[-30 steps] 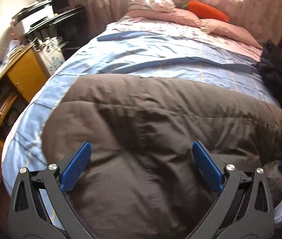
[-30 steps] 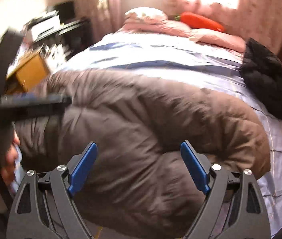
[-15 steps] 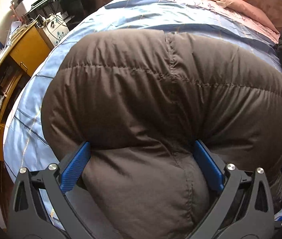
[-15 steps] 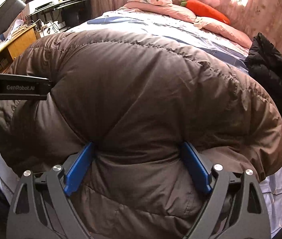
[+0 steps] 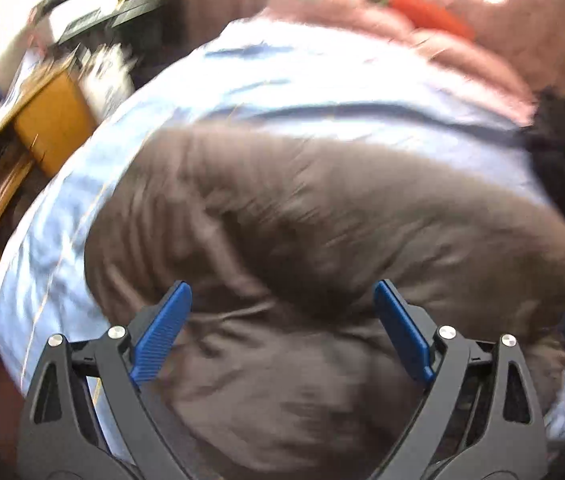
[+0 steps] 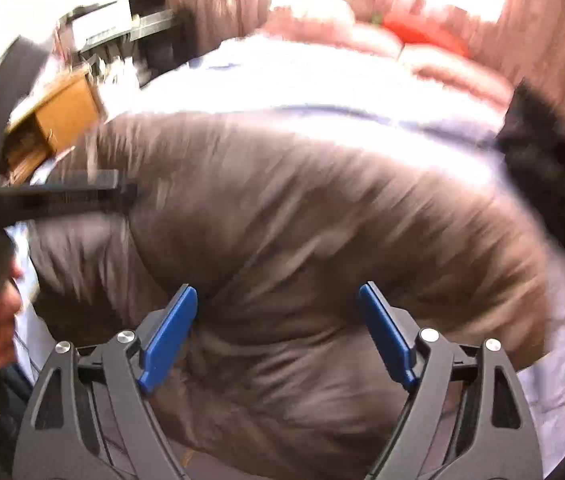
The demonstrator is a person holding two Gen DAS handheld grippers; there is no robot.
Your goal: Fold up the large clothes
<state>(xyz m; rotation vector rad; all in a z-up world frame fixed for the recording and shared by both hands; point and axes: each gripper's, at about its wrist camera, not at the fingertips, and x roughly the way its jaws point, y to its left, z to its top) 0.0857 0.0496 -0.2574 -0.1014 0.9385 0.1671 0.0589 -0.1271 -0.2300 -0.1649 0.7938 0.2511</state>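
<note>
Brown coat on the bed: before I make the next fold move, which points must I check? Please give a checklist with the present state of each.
1. Brown coat lies fully on the bed: ok.
2. Coat fabric between the left tool fingers: ok. Its jaws stand wide and have just been closing a little. Firm grip: cannot tell.
3. Coat fabric between the right tool fingers: ok. Its jaws have also just been closing a little. Firm grip: cannot tell.
4. Black garment away from both tools: ok.
5. Both views sharp enough to judge the fold line: not ok, they are blurred.
</note>
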